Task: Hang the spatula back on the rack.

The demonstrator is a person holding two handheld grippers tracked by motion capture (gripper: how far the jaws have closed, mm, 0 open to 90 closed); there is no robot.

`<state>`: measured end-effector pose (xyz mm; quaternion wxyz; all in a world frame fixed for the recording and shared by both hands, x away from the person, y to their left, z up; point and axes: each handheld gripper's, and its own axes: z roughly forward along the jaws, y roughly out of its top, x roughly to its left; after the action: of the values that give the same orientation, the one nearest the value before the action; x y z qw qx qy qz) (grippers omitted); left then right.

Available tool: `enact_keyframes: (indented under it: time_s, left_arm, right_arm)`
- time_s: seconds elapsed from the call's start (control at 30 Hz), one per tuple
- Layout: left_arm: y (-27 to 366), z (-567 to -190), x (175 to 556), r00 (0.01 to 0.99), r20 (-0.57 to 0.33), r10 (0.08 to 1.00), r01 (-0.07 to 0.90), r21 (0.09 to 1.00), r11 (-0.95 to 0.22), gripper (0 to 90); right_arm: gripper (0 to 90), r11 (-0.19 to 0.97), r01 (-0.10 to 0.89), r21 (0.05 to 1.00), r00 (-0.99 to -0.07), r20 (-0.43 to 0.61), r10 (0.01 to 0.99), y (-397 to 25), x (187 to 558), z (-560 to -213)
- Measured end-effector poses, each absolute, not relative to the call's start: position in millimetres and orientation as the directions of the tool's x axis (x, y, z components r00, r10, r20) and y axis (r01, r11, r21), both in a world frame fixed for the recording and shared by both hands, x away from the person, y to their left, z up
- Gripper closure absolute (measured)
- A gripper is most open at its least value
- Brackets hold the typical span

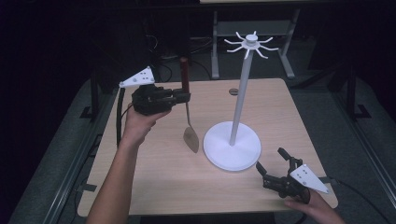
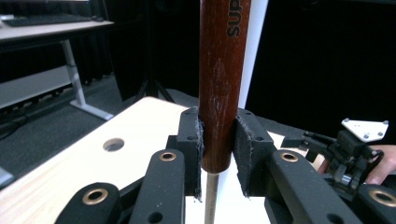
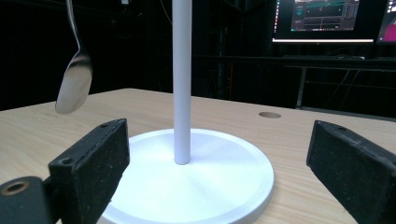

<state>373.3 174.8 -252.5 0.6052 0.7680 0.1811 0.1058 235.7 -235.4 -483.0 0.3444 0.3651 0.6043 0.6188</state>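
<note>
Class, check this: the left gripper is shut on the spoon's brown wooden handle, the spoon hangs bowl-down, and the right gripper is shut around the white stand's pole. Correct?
Not quite. The right gripper is open, and in the right gripper view its jaws stand wide apart, clear of the white stand. The left gripper is indeed shut on the spoon, which hangs bowl-down.

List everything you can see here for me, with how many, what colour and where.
Spatula: one, reddish-brown wooden handle and metal blade, hanging upright above the table, left of the stand.
Stand: one, white, round base, tall pole, hooks on top, right of centre.
Table: one, light wood, with a round hole near the far edge.
Monitors: lit, in the dark background.
Left gripper: one, black, clamped on the spatula handle.
Right gripper: one, black, jaws apart, near the stand's base.
</note>
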Motion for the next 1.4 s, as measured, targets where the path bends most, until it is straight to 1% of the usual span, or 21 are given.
enact_keyframes:
  time_s: [0.43, 0.7, 0.93, 1.4]
  left_arm:
    - [141, -228, 372, 0.944, -0.010, 0.331, 0.088, 0.971, -0.221, 73.4]
    - [123, -216, 372, 0.953, 0.022, 0.301, 0.055, 0.968, -0.245, 73.3]
    - [108, -210, 376, 0.958, 0.026, 0.285, 0.049, 0.966, -0.254, 73.3]
    - [93, -214, 385, 0.961, 0.005, 0.277, 0.069, 0.965, -0.255, 73.4]
  right_arm:
    - [5.5, -0.031, 0.014, 0.999, -0.496, 0.034, 0.867, -235, 236, -483]
    - [5.5, -0.031, 0.014, 0.999, -0.496, 0.034, 0.867, -235, 236, -483]
    - [5.5, -0.031, 0.014, 0.999, -0.496, 0.034, 0.867, -235, 236, -483]
    - [5.5, -0.034, 0.017, 0.999, -0.496, 0.038, 0.867, -235, 235, -483]
